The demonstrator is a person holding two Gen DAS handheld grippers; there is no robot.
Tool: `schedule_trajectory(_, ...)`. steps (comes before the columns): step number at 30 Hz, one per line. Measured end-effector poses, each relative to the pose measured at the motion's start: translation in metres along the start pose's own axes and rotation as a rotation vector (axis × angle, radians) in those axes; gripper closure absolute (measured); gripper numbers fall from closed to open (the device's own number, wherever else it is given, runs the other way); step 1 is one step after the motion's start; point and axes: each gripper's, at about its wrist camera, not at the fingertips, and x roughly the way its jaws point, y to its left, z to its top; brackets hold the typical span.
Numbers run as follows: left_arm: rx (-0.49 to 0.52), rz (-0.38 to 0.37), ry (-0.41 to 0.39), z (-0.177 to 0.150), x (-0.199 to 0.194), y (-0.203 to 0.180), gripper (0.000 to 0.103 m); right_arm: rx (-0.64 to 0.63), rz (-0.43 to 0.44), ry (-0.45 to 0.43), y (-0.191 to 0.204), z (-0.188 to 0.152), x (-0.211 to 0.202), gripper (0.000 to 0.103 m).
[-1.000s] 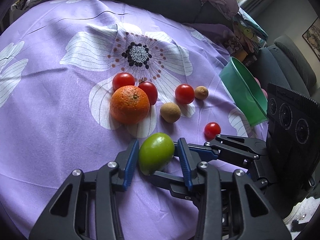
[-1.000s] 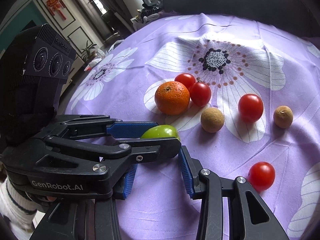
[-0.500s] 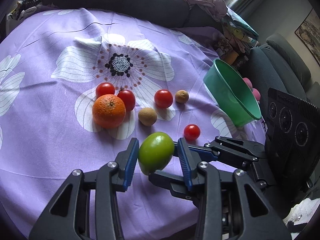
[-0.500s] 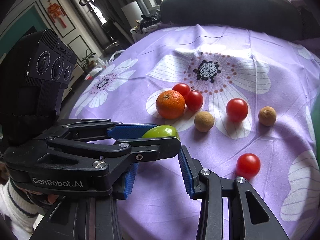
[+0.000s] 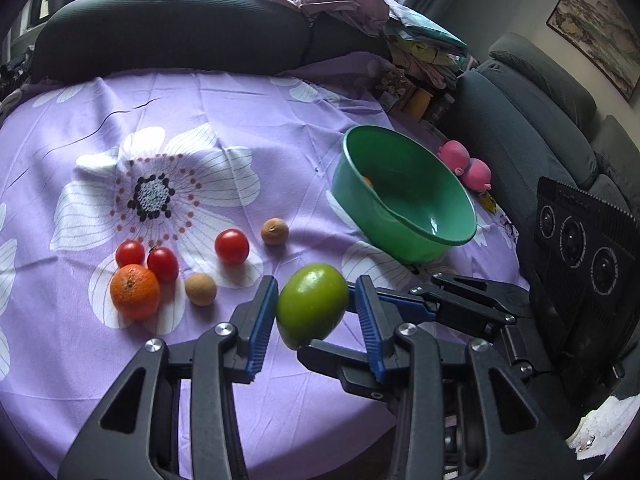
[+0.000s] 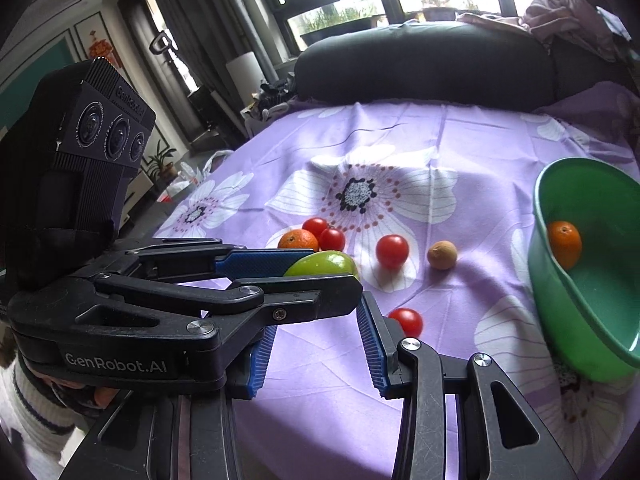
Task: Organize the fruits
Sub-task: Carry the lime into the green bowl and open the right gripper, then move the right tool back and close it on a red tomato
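Green fruit (image 5: 311, 305) sits clamped between the left gripper's (image 5: 316, 312) blue pads, raised off the purple cloth (image 5: 280, 120) short of the green bowl's (image 5: 404, 236) near rim, while the right gripper (image 6: 320, 344), crossed beneath, stands part-open and holds nothing.

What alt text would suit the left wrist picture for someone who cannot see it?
The left tool grips a green fruit above a purple flowered cloth. On the cloth lie an orange, three tomatoes and two small brown fruits; a green bowl stands to the right.
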Motion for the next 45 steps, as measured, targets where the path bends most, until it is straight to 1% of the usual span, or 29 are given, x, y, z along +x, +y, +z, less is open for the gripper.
schedule_trajectory(9, 0.102, -0.050, 0.006, 0.031, 0.026, -0.042, 0.064, 0.048, -0.069, -0.083, -0.036, 0.003, -0.039, 0.061)
schedule_trajectory(16, 0.168, -0.084, 0.012, 0.054, 0.050, -0.071, 0.064, 0.090, -0.118, -0.142, -0.064, 0.007, -0.060, 0.061)
schedule_trajectory(23, 0.190, -0.128, 0.034, 0.074, 0.078, -0.089, 0.064, 0.142, -0.166, -0.176, -0.096, 0.010, -0.071, 0.061)
schedule_trajectory(27, 0.189, -0.144, 0.052, 0.079, 0.092, -0.095, 0.064, 0.160, -0.190, -0.175, -0.109, 0.009, -0.074, 0.061)
schedule_trajectory(29, 0.179, -0.139, 0.064, 0.081, 0.100, -0.096, 0.064, 0.175, -0.200, -0.170, -0.116, 0.008, -0.073, 0.061)
schedule_trajectory(32, 0.159, -0.127, 0.071, 0.082, 0.108, -0.095, 0.060, 0.214, -0.203, -0.159, -0.126, 0.005, -0.071, 0.061)
schedule_trajectory(33, 0.150, -0.127, 0.074, 0.083, 0.109, -0.095, 0.055, 0.226, -0.209, -0.158, -0.128, 0.005, -0.071, 0.061)
schedule_trajectory(34, 0.138, -0.121, 0.072, 0.083, 0.110, -0.093, 0.043, 0.237, -0.219, -0.158, -0.131, 0.005, -0.070, 0.061)
schedule_trajectory(36, 0.124, -0.101, 0.064, 0.084, 0.108, -0.090, 0.028, 0.254, -0.238, -0.148, -0.134, 0.004, -0.069, 0.061)
schedule_trajectory(37, 0.119, -0.092, 0.062, 0.083, 0.106, -0.088, 0.025, 0.264, -0.249, -0.142, -0.136, 0.003, -0.068, 0.061)
schedule_trajectory(39, 0.104, -0.069, 0.063, 0.082, 0.102, -0.081, 0.020, 0.279, -0.244, -0.136, -0.139, 0.001, -0.069, 0.061)
schedule_trajectory(43, 0.069, -0.052, 0.045, 0.075, 0.085, -0.064, 0.019, 0.284, -0.230, -0.154, -0.138, -0.004, -0.076, 0.061)
schedule_trajectory(45, 0.058, -0.030, 0.032, 0.068, 0.076, -0.053, 0.019, 0.280, -0.230, -0.167, -0.133, -0.005, -0.081, 0.061)
